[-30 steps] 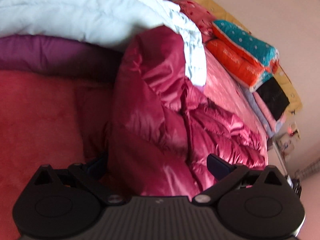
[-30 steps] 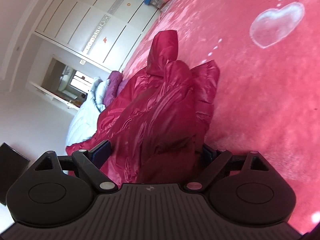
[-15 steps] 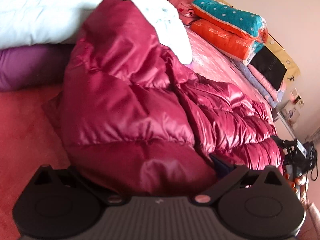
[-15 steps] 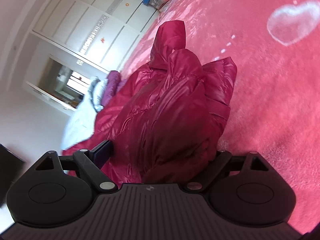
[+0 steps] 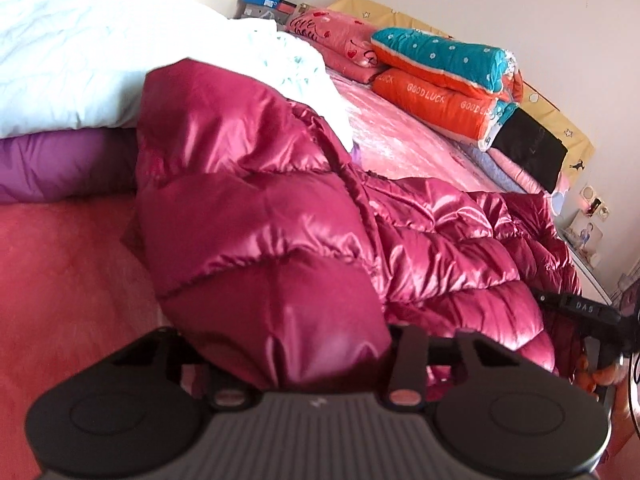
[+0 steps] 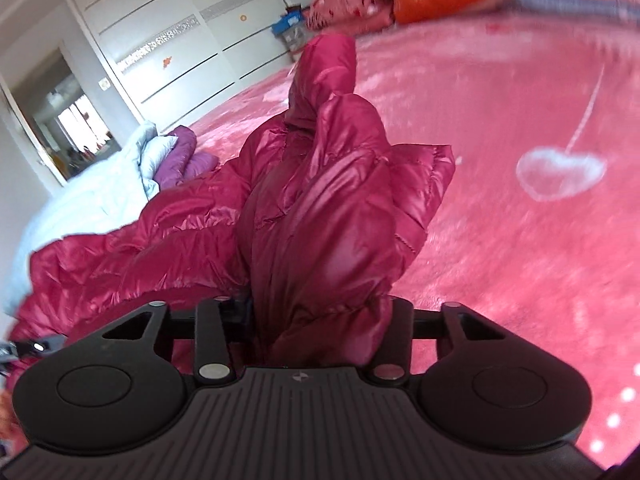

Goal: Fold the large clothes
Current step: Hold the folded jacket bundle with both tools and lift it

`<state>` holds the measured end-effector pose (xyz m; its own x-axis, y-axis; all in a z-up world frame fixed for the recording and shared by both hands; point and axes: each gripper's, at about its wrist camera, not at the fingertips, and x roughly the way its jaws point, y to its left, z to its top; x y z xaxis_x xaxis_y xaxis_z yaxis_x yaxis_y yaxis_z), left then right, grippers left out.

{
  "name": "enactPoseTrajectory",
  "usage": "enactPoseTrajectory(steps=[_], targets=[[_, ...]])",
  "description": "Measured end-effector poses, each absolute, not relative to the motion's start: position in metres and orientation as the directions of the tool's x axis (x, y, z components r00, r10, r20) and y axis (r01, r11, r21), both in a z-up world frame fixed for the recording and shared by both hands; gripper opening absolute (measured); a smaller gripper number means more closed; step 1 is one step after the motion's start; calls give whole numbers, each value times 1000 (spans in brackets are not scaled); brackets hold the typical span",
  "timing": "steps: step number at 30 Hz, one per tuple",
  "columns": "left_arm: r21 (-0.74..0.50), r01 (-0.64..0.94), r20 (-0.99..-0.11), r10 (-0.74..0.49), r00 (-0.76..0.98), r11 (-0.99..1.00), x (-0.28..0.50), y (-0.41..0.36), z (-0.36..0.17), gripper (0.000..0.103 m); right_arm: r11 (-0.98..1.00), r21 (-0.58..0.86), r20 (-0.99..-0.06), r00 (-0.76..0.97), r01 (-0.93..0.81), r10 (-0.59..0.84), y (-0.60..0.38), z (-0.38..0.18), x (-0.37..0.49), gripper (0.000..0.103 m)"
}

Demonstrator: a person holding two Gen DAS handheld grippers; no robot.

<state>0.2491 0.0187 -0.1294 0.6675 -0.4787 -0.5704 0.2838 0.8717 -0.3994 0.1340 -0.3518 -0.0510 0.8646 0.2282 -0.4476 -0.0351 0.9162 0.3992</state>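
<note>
A shiny crimson puffer jacket (image 5: 280, 208) lies crumpled on a bed with a pink plush cover (image 5: 60, 280). My left gripper (image 5: 288, 352) has a thick quilted fold of it bunched between its jaws, which are closing and pinching the fabric; the fingertips are buried in it. In the right wrist view the jacket (image 6: 320, 184) stretches away, a sleeve sticking up. My right gripper (image 6: 320, 320) is also closing, its jaws squeezing a puffy fold. The right gripper's body (image 5: 580, 312) shows at the jacket's far right end.
A white duvet (image 5: 80, 60) and a purple garment (image 5: 60, 164) lie behind the jacket on the left. Folded orange and teal quilts (image 5: 440, 76), pink pillows (image 5: 336, 36) and a black item (image 5: 528, 148) sit at the headboard. White wardrobe doors (image 6: 180, 40) stand beyond the bed.
Both grippers' jaws came in from wide open onto folds of the jacket. The right gripper rose and rolled, lifting its end; the left slid sideways and the jacket bunched up before it.
</note>
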Motion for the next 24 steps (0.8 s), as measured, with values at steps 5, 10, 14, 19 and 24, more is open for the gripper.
enactPoseTrajectory(steps=[5, 10, 14, 19, 24], targets=[[-425, 275, -545, -486, 683, 863, 234, 29, -126, 31, 968, 252, -427, 899, 10, 102, -323, -38, 108, 50], [-458, 271, -523, -503, 689, 847, 208, 44, -124, 28, 980, 196, -392, 919, 43, 38, -311, -32, 73, 48], [-476, 270, -513, -514, 688, 837, 186, 53, -122, 27, 987, 148, -392, 920, 59, 4, -298, -31, 46, 47], [-492, 261, -511, -519, 685, 830, 152, 69, -121, 27, 995, 83, -398, 917, 61, -23, -282, -33, 17, 46], [-495, 256, -512, -517, 686, 830, 122, 80, -115, 26, 998, 19, -399, 916, 51, -40, -267, -25, -10, 45]])
